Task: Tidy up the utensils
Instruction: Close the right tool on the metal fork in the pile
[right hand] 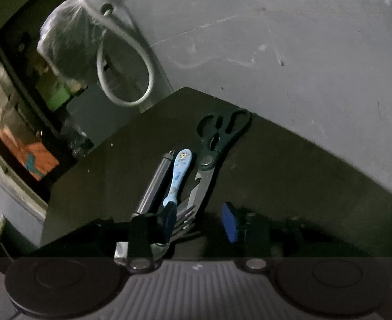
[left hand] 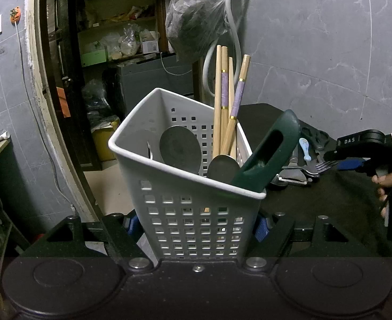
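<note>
The left tool (left hand: 197, 226) clamps the white basket (left hand: 190, 186) at centre frame. The right tool (right hand: 201, 224), jaws parted, straddles fork tines (right hand: 186, 220) on the desk (right hand: 276, 165) at lower centre.

A dark, matte desk (right hand: 289, 165) is seen set into a corner against a grey marbled wall. A cluster of utensils is laid on it near the middle: black-handled scissors (right hand: 217, 144) are placed with the handles toward the wall, a small spoon with a light blue patterned handle (right hand: 178, 176) is lain just beside them, and a grey cylindrical handle (right hand: 155, 184) is set next to that. Metal forks (right hand: 186, 221) are piled at the near end of the cluster, possibly over a peeler (left hand: 294, 177), though this part is dim. A white perforated basket (left hand: 193, 221) is seen at the desk's left edge; whether it rests on the surface cannot be told.
</note>
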Demonstrator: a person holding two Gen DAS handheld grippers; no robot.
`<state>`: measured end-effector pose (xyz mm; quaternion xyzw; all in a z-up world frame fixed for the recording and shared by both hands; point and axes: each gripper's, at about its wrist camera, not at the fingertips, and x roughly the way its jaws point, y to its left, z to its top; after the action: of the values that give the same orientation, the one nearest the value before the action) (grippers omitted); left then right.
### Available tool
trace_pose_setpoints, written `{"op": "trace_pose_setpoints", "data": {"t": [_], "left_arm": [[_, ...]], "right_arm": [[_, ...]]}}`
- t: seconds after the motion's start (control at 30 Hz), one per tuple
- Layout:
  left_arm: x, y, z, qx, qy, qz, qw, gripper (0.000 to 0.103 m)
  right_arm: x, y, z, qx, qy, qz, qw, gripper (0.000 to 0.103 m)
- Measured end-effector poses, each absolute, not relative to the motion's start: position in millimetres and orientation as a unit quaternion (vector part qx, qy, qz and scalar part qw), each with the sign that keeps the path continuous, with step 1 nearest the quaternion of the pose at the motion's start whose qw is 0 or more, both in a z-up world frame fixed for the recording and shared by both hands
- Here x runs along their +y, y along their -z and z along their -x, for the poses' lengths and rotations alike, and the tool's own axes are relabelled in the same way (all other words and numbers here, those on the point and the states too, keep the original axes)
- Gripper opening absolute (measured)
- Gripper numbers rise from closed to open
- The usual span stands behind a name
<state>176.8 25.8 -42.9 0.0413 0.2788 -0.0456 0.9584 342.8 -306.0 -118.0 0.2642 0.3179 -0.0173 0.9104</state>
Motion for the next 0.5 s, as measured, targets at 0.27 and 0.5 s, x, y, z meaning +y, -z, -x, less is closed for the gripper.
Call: {"op": "trace_pose_setpoints", "data": {"t": [0.27, 0.5], "left_arm": [[26, 43, -177, 0.279, 0.046, -0.042, 0.958, 0.078], [25, 43, -177, 0.279, 0.046, -0.042, 0.958, 0.077]], "right_arm": [[-308, 133, -346, 0.293, 0.016, -0.309, 0.904, 0.016], [-311, 133, -343, 0.285, -0.001, -0.324, 0.902, 0.012]]}}
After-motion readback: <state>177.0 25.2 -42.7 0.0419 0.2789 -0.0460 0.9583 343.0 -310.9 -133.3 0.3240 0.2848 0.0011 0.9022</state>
